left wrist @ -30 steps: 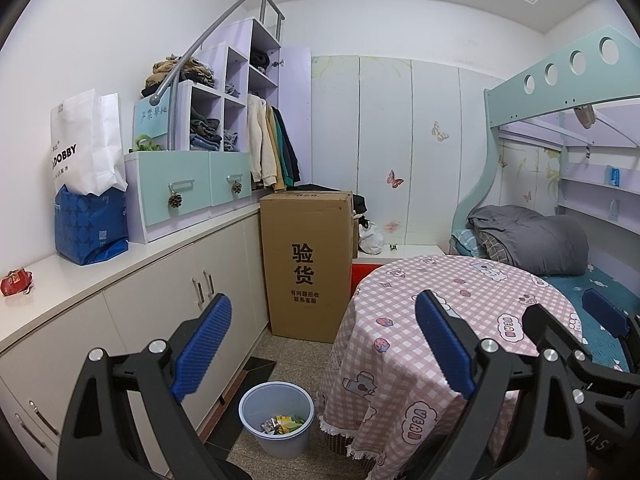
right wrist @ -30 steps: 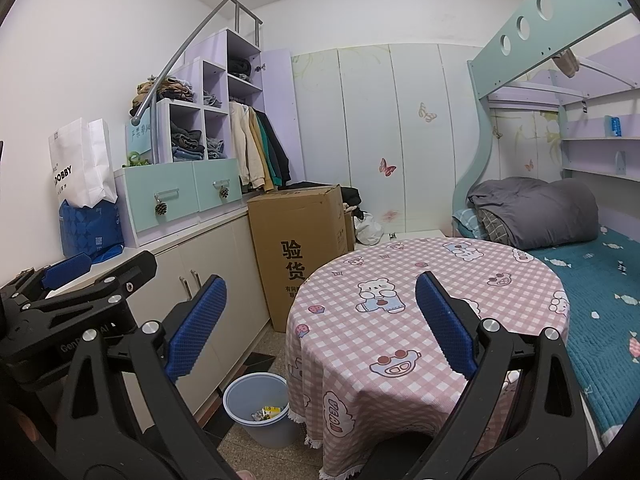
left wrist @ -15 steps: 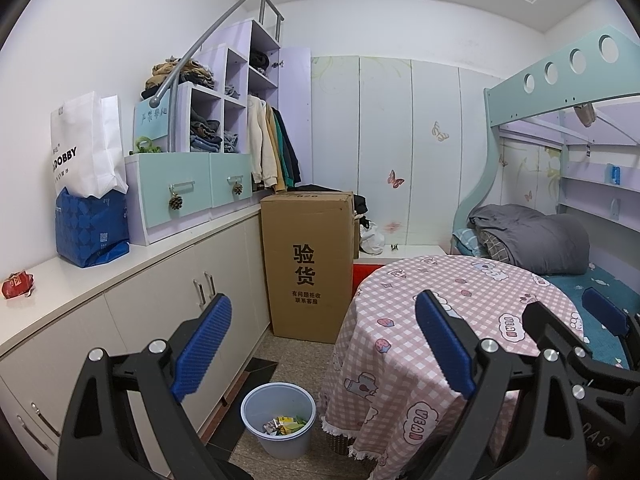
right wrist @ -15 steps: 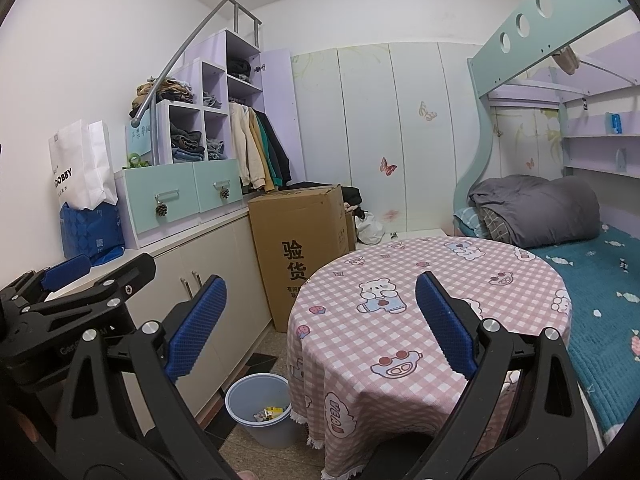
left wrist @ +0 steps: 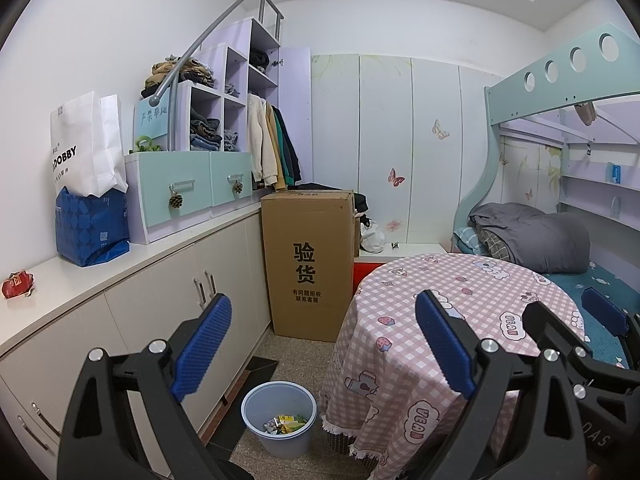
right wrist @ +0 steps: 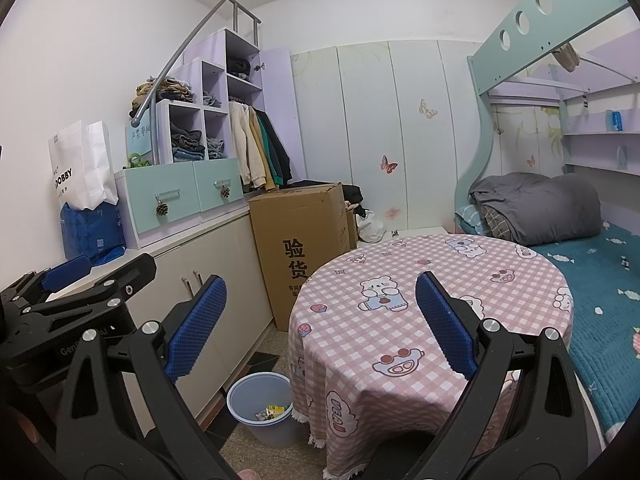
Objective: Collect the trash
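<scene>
Claws left (left wrist: 320, 356) and right (right wrist: 318, 324) both spread wide, empty, touching nothing, above bin (left wrist: 279, 418).

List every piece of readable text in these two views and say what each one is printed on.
"验货": large black characters on the front of the cardboard box.
"有问题拒收 联系客服": small lines below them on the same box.
"DOBBY": on the white paper bag, its start cut off by a fold; the smaller print is unreadable.
"VEAN" or similar: on the cloud motifs of the tablecloth, uncertain.
Handwritten characters on the light blue sign: too blurred.
Blue bag: label illegible.
</scene>
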